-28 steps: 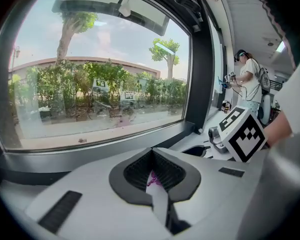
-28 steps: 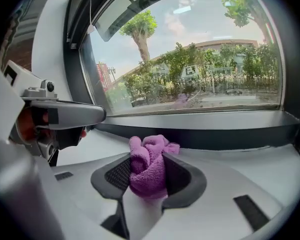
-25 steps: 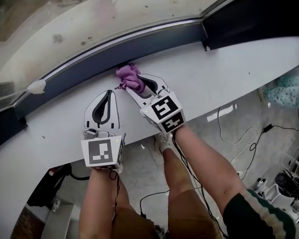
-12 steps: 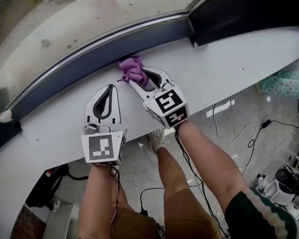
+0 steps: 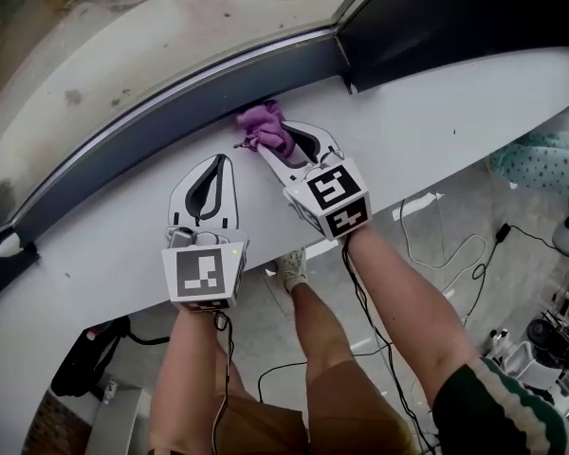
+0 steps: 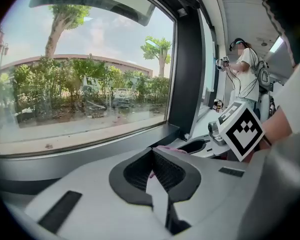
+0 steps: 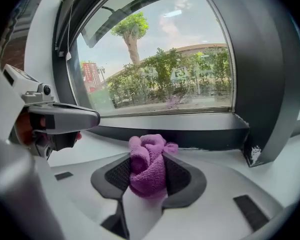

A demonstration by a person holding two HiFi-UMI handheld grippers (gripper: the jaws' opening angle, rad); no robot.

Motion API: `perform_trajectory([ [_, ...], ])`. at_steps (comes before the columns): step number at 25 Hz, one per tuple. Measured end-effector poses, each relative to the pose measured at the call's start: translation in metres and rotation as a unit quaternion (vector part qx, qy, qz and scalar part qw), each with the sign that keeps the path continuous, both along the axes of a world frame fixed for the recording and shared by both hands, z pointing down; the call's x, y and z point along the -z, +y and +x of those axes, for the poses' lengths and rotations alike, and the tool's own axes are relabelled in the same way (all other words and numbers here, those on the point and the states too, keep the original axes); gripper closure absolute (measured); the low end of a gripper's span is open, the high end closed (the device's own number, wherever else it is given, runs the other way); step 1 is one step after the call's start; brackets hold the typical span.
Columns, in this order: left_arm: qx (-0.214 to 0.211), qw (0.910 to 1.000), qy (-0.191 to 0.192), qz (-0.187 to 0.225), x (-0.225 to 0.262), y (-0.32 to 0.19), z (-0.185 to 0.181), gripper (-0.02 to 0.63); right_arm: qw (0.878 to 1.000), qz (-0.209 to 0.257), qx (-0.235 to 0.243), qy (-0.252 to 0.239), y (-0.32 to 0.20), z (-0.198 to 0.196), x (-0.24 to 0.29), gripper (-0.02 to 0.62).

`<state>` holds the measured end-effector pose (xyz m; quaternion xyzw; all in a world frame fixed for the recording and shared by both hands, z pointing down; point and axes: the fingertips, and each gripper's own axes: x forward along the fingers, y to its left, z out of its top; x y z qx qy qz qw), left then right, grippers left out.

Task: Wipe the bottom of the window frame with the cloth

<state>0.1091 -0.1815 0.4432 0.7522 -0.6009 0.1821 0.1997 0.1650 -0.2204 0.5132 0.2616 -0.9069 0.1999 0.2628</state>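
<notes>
Right gripper view shows us the right gripper (image 7: 147, 155) with its jaws pinched on a bunched purple cloth (image 7: 149, 145), the wad filling the gap between the dark ribbed pads and sticking out past the tips. In the head view we see the same right gripper (image 5: 277, 140) angled up and to the left, the cloth (image 5: 264, 121) at its tip pressed against the foot of the dark frame (image 5: 171, 98), where the frame meets the white sill (image 5: 436, 112). The left gripper (image 5: 213, 159) lies just beside it, to its left, resting on the sill short of the frame. In the left gripper view we see the left gripper (image 6: 151, 153) with its jaw tips pressed together and nothing held between the pads; only a patch of sill shows through the opening behind the tips. From there we also catch the right gripper's marker cube (image 6: 242, 129) off to the right. The frame (image 7: 200, 136) runs as a dark strip along the bottom of the glass (image 7: 155, 69) and meets a wide dark post (image 7: 270, 84) at the right; a white chipped spot marks the post's foot. Beyond the glass we see trees (image 7: 132, 31) and a low building under a bright sky. Below the sill, the head view takes in a shoe (image 5: 289, 268) on the grey floor (image 5: 474, 226) and thin cables (image 5: 427, 245) trailing across it. Farther along the sill, in the left gripper view, another person (image 6: 245, 74) stands in a white top.
</notes>
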Motion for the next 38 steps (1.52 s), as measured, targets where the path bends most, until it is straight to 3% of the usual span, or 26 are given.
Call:
perform_trajectory([
  [21,-0.05,0.9986,0.012,0.01,0.015,-0.059,0.091,0.596,0.996,-0.016,-0.08,0.021,-0.06,0.106,0.002,0.422],
  [30,-0.06,0.9981,0.015,0.008,0.016,-0.059,0.095,0.596,0.991,0.002,-0.121,0.058,-0.067,0.123,0.005,0.422],
  [38,-0.059,0.9981,0.017,-0.004,0.01,-0.06,0.102,0.597,0.992,0.001,-0.097,0.077,-0.065,0.12,0.001,0.422],
])
